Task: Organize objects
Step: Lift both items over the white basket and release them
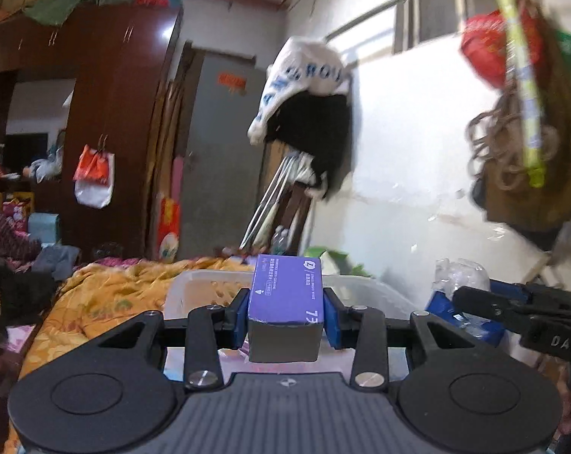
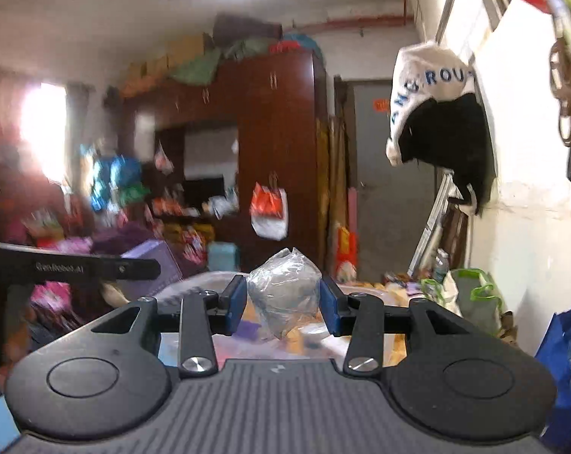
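A: Where do the two items sit just now?

B: Both are off the bed and in the air. The left claw (image 1: 285,312) is clamped on the purple box (image 1: 286,295), its blue pads (image 1: 241,317) pressed against the box's two long sides. The box's long axis runs straight ahead, away from the camera, with its grey end face turned back toward the wrist.

A: And the other hand?

B: The right claw (image 2: 283,302) is closed on a crumpled clear plastic bag (image 2: 283,295) with something grey inside. The bundle bulges above and below the pads, so the hold looks soft rather than firm.

A: Take the clear bin as the landmark. How do they lie from it?

B: The clear plastic bin (image 1: 194,287) rests on the orange quilt (image 1: 107,295). In the left wrist view the box sits in front of and slightly above the bin's near rim, centred on its opening. The right claw shows at that view's right edge, just beside the bin's right end.

A: So which hand is better placed?

B: I judge the left, because its box is already lined up with the opening; going forward and down should carry it in. The right would have to swing inward over the rim first.
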A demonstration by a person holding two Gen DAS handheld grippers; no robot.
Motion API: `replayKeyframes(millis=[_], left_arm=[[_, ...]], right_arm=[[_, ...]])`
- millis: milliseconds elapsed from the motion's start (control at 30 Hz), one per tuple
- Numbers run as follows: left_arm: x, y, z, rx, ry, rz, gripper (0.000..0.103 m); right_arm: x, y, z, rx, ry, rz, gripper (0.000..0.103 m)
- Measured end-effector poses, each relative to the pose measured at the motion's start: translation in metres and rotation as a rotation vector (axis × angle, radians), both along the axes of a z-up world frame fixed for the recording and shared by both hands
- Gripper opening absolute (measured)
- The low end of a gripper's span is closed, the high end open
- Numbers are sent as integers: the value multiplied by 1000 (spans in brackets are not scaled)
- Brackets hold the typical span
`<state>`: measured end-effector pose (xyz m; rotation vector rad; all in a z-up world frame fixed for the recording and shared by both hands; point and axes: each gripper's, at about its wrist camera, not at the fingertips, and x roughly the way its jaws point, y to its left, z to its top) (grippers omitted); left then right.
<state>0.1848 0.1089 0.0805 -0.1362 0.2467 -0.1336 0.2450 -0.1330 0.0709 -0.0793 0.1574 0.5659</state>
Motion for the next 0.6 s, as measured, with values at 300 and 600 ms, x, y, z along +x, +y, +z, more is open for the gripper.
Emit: replayKeyframes(millis=[300,600], left_arm=[[63,-4,-13,22,162,95,74],[-39,-8,-33,19,55,15,88]], right_arm=[[30,9,-10,-60,80,-59,72],[-55,-20,-55,-40,44,7,103]])
